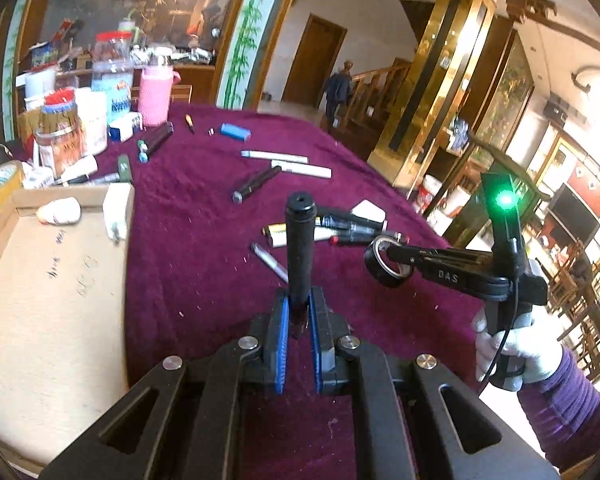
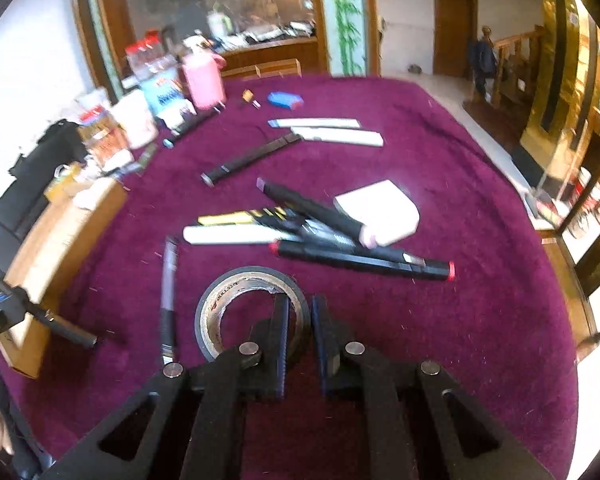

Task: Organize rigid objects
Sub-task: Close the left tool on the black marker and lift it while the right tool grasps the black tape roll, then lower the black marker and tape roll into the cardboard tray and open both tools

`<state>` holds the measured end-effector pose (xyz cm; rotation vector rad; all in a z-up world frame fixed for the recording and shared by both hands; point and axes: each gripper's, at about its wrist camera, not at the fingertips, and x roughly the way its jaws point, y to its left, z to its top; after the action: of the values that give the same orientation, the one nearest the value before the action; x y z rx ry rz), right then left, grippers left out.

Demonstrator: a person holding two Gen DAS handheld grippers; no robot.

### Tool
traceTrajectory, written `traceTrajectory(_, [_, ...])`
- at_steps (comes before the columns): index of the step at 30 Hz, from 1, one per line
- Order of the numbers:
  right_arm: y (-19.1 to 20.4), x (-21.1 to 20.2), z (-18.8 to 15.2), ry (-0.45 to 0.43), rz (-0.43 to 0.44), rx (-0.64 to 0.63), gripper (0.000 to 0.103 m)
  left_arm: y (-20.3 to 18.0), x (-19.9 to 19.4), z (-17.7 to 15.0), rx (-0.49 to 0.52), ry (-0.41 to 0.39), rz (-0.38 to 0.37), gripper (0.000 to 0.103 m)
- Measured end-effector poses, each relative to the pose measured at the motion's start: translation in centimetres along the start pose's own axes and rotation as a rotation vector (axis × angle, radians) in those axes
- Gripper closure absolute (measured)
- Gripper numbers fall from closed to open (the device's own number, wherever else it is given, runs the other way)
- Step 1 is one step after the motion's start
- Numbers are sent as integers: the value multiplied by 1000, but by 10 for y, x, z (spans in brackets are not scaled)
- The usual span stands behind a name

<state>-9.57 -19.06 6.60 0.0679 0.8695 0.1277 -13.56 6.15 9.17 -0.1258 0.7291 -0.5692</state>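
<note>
Grip, left: left tool [image 1: 299,312] clamps a black cylindrical pen-like barrel [image 1: 300,248] by its lower end, barrel pointing forward and up, clear of the worktop [image 1: 204,280].
Grip, right: right tool [image 2: 300,320] pinches the wall of a black tape roll [image 2: 252,308], one finger inside the ring; roll appears lifted off the cloth.
Destination (judged): open cardboard box [image 1: 40,300] at the left edge, already holding two pale items.
Remaining: heap of markers [image 2: 360,258] and a white block [image 2: 380,212] mid-worktop.
Technique: carry left load over the box wall first, lower before opening; the short hold on the barrel could pivot, so avoid quick swings.
Risk: crossing arms; right waits its turn.
</note>
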Motion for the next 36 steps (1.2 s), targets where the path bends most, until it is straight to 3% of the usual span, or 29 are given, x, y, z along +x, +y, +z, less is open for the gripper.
traceTrajectory(5, [44, -14, 21, -28, 97, -76, 91, 25, -38, 8, -18, -37, 18, 94])
traceTrajectory(8, [75, -8, 35, -18, 171, -114, 91, 57, -63, 10, -42, -34, 69, 94])
traceTrajectory(13, [144, 17, 52, 20, 302, -182, 91, 113, -81, 5, -90, 28, 193, 94])
traceTrajectory(18, [213, 55, 61, 92, 382, -246, 90, 166, -70, 5, -170, 116, 227, 94])
traceTrajectory(24, [260, 106, 70, 171, 372, -261, 90, 216, -35, 28, -266, 195, 192, 94])
traceTrajectory(30, [278, 136, 87, 189, 316, -270, 90, 233, 13, 46, -266, 266, 196, 94])
traceTrajectory(36, [285, 157, 94, 204, 272, -272, 90, 247, 36, 47, -312, 283, 206, 94])
